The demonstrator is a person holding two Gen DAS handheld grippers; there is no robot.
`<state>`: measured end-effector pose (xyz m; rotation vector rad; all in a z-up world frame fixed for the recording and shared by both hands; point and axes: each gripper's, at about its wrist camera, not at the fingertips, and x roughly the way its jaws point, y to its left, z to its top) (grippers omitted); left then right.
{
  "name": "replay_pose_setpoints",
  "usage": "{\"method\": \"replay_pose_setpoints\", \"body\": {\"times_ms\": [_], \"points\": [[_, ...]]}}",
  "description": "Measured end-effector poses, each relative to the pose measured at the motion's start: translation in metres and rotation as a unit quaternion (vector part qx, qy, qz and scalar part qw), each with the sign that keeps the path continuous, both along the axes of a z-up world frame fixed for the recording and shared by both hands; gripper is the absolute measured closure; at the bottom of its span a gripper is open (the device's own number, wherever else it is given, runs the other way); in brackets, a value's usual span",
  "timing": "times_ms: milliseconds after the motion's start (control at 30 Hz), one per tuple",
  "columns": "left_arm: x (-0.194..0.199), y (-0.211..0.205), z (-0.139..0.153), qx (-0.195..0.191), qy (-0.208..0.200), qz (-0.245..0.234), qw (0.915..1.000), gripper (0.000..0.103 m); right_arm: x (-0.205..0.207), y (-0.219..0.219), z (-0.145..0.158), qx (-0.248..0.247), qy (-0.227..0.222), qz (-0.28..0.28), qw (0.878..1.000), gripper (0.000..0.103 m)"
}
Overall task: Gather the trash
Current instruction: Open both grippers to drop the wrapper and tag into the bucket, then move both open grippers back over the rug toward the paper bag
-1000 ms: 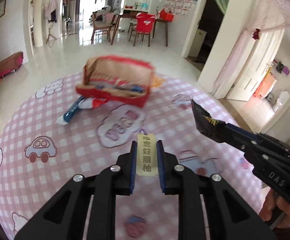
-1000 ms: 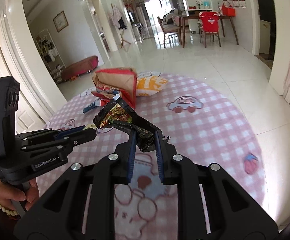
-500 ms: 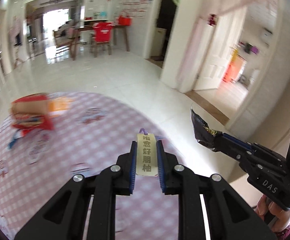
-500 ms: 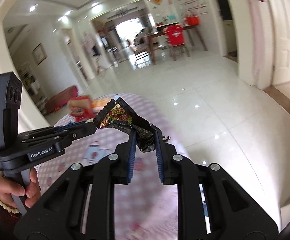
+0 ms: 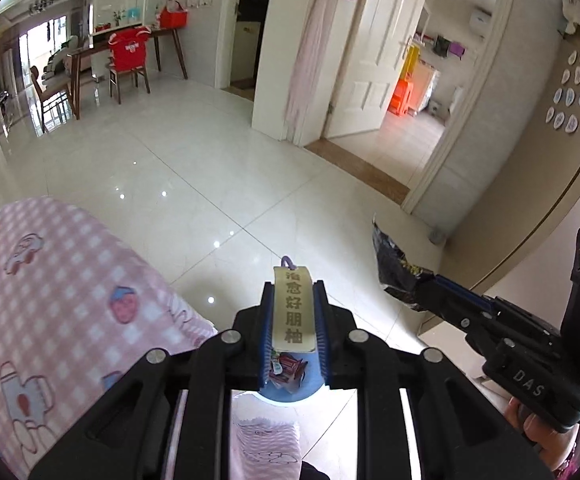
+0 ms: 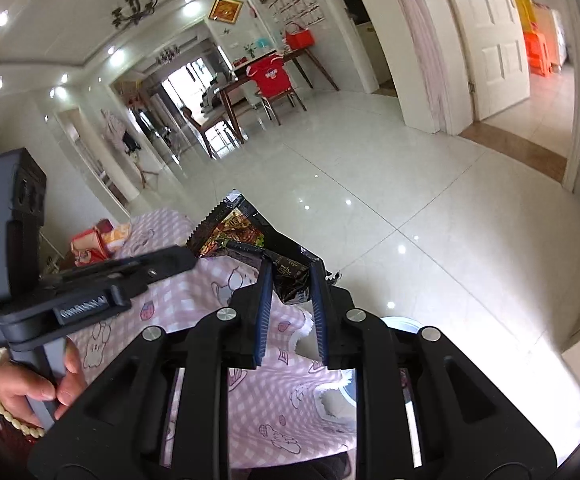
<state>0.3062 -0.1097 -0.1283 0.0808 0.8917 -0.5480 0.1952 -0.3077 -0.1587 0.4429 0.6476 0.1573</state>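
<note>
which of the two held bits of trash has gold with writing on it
The flat gold tag in the left claw. The right claw, jaws opening, has a crumpled black foil wrapper between them.

Left wrist view: looks down past the table's [image 5: 70,280] right edge to the tiled floor [image 5: 170,160], far doorways ahead. Right wrist view: tilted, shallower, same floor and dining chair [image 6: 274,80]. Each shows the other gripper near: right gripper [image 5: 421,292], left gripper [image 6: 186,258].
</note>
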Motion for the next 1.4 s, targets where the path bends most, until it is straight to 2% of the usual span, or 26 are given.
{"method": "replay_pose_setpoints", "body": {"times_ms": [67,100,267,667,800,1133,1167,1200,1233,1267,1333,1400], "points": [[0.002,-0.006,-0.004,0.005,0.003,0.002,1.0,0.085,0.008,-0.004,-0.008,0.004,0.01,-0.011,1.0,0.05],[0.003,-0.007,-0.005,0.007,0.005,0.002,1.0,0.085,0.01,-0.009,-0.012,0.005,0.012,-0.019,1.0,0.039],[0.006,-0.012,-0.015,0.017,0.013,0.005,0.9998,0.085,0.009,-0.018,-0.024,0.006,0.025,-0.025,0.999,0.039],[0.006,-0.04,-0.021,0.026,0.02,-0.012,0.9994,0.085,-0.002,-0.015,-0.012,0.0,0.011,-0.03,0.999,0.039],[0.009,-0.046,-0.024,0.025,0.025,-0.017,0.9992,0.085,-0.01,-0.021,-0.008,-0.02,-0.005,-0.068,0.998,0.039],[0.022,-0.061,-0.036,0.02,0.038,-0.027,0.9987,0.084,-0.023,-0.037,-0.006,-0.016,-0.031,-0.126,0.991,0.039],[0.023,-0.064,-0.035,0.018,0.038,-0.03,0.9987,0.082,-0.024,-0.039,-0.006,-0.019,-0.033,-0.132,0.99,0.039],[0.023,-0.061,-0.037,0.016,0.04,-0.031,0.9986,0.064,-0.025,-0.041,-0.006,-0.019,-0.034,-0.135,0.99,0.039],[0.025,-0.061,-0.037,0.015,0.042,-0.029,0.9986,0.031,-0.025,-0.043,-0.006,-0.017,-0.035,-0.139,0.99,0.039],[0.025,-0.061,-0.036,0.016,0.038,-0.022,0.9989,0.02,-0.025,-0.044,-0.007,-0.015,-0.034,-0.141,0.989,0.039],[0.021,-0.059,-0.034,0.014,0.024,-0.019,0.9994,0.018,-0.023,-0.047,-0.01,-0.013,-0.024,-0.142,0.99,0.039],[0.019,-0.061,-0.035,0.023,0.027,-0.017,0.9992,0.018,-0.024,-0.047,-0.012,-0.012,-0.021,-0.142,0.99,0.039]]}}
